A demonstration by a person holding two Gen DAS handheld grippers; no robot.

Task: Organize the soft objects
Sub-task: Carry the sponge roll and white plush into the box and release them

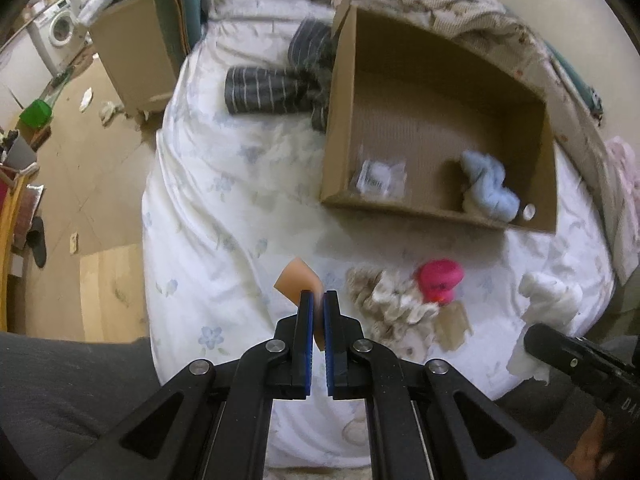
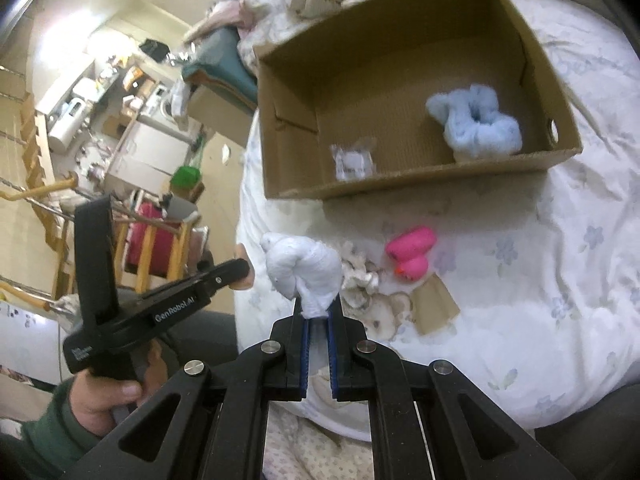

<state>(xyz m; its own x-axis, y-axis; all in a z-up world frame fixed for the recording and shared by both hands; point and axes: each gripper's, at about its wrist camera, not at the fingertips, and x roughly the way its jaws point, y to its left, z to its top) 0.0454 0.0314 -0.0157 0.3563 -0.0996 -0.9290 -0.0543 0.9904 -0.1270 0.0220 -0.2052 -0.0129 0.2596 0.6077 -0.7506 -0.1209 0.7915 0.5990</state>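
Note:
My left gripper (image 1: 319, 295) is shut on a thin peach-coloured soft piece (image 1: 297, 281) held above the bed. My right gripper (image 2: 317, 307) is shut on a white cloth bundle (image 2: 306, 270), also seen in the left wrist view (image 1: 548, 300). An open cardboard box (image 1: 344, 112) lies on the bed and holds a light blue fluffy item (image 1: 486, 182) and a small clear packet (image 1: 380, 176). In front of the box lie a pink plush (image 1: 440, 278) and a beige frilly cloth (image 1: 384, 300). The box (image 2: 404, 186), blue item (image 2: 476, 126) and pink plush (image 2: 412, 252) also show in the right wrist view.
The bed has a white flowered cover (image 1: 224, 208). A dark striped garment (image 1: 276, 88) lies left of the box. A cardboard scrap (image 2: 434, 306) lies by the pink plush. The bed's left edge drops to a cluttered floor (image 1: 80, 152) with a green tub (image 1: 36, 114).

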